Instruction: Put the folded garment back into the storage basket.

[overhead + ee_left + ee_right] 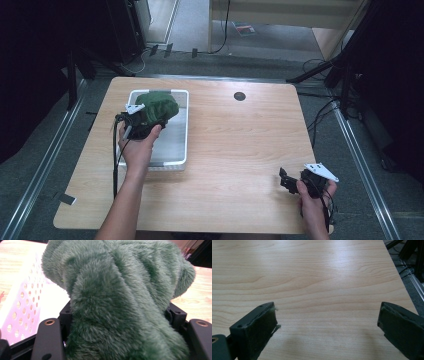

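Table (235, 145) first: light wood top, mostly bare, with a small dark round hole (239, 96) near its far edge. Dark floor, cables and stands around it, all off the work surface.

White basket (186, 131) next, a shallow rectangular tray with perforated walls on the left half of the table, long side running away from the person. Bare floor of it shows in the near half.

Green plush cloth (159, 106), bunched into a lump, sits over the far end of the basket. In the left gripper view it is thick, furry pile gathered into folds. Judging by that: soft, light, not fragile, no stiffness at all, so it will sag and drape from wherever it is pinched. Fur could slide between pads, so a thick gathered fold is the better hold than a thin edge; a loose hanging end may catch the basket rim when moved.

Left gripper (137, 122), in the person's left hand (136, 150) above the basket, is clamped on the plush, a fat fold squeezed between the two black jaws. Whether the lump rests on the basket floor or hangs just above it I cannot tell.

Right gripper (290, 181), in the right hand (314, 197) at the near right corner, well apart from the basket, jaws spread wide with nothing between them, bare wood beyond. Lint on the left pad (265, 326).

Nothing blocks the path across the table; only the basket walls are close to the cloth.
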Demonstrator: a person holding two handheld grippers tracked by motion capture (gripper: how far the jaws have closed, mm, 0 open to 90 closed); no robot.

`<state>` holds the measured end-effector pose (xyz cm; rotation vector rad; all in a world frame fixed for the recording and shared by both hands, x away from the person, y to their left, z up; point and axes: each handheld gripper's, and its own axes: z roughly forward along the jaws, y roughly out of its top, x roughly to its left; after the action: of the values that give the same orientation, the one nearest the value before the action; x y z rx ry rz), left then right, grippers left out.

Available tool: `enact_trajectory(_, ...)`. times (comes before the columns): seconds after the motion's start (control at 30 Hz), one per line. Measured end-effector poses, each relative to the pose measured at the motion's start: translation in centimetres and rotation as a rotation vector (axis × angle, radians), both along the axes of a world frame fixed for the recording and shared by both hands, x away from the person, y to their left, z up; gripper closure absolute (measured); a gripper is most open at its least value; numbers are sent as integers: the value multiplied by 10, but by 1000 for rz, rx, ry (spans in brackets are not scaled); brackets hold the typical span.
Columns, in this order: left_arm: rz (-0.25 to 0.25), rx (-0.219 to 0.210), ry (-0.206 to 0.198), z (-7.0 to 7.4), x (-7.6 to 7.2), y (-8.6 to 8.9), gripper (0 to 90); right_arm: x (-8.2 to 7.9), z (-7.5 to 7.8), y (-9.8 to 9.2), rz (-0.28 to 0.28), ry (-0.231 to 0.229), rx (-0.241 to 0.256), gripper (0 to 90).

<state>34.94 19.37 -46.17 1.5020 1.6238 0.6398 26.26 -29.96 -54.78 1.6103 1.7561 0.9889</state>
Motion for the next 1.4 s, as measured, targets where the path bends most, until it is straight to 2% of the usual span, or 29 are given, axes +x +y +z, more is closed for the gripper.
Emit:
enact_trajectory(0.2, 15, -2, 21, -8, 11, 2, 331, 0, 0, 0, 1, 1, 1, 26)
enact_trajectory(0.23, 26, 8, 49, -10, 15, 3, 330, 0, 0, 0, 0, 0, 1, 26)
enact_trajectory(0.3, 22, 13, 78, -12, 17, 4, 330, 0, 0, 0, 2, -3, -1, 25)
enact_trajectory(0.37, 25, 15, 91, -14, 19, 4, 330, 0, 0, 0, 0, -1, 1, 26)
enact_trajectory(0.5, 4, 21, 141, -17, 23, 2, 320, 0, 0, 0, 1, 1, 2, 26)
enact_trajectory(0.53, 0, 30, 173, -18, 26, 1, 315, 0, 0, 0, 2, -2, -1, 25)
enact_trajectory(0.57, 0, 30, 173, -18, 26, 1, 312, 0, 0, 0, 2, -2, -1, 25)
enact_trajectory(0.63, -11, 44, 220, -21, 30, 0, 304, 0, 0, 0, 1, -2, -2, 26)
enact_trajectory(0.67, -20, 53, 274, -23, 33, -2, 293, 0, 0, 0, 2, -4, -3, 25)
enact_trajectory(0.7, -20, 53, 274, -23, 33, -2, 284, 0, 0, 0, 1, -3, -1, 25)
enact_trajectory(0.73, -22, 49, 299, -24, 35, -3, 284, 0, 0, 0, 1, -3, -1, 25)
enact_trajectory(0.77, -26, 62, 325, -25, 37, -4, 269, 0, 0, 0, 1, -2, -1, 25)
enact_trajectory(0.93, -10, 65, 344, -25, 37, -4, 232, 0, 0, 0, 2, -2, 0, 25)
enact_trajectory(1.03, -2, 72, 355, -25, 37, -4, 139, 0, 0, 0, 3, -3, -1, 25)
enact_trajectory(1.1, -11, 68, 343, -23, 38, -4, 111, 0, 0, 0, 1, 0, 1, 26)
enact_trajectory(1.17, -24, 82, 334, -20, 37, -6, 82, 0, 0, 0, 0, 1, 1, 25)
enact_trajectory(1.4, -54, 102, 303, -15, 34, -2, 58, 0, 0, 0, -1, -3, 1, 26)
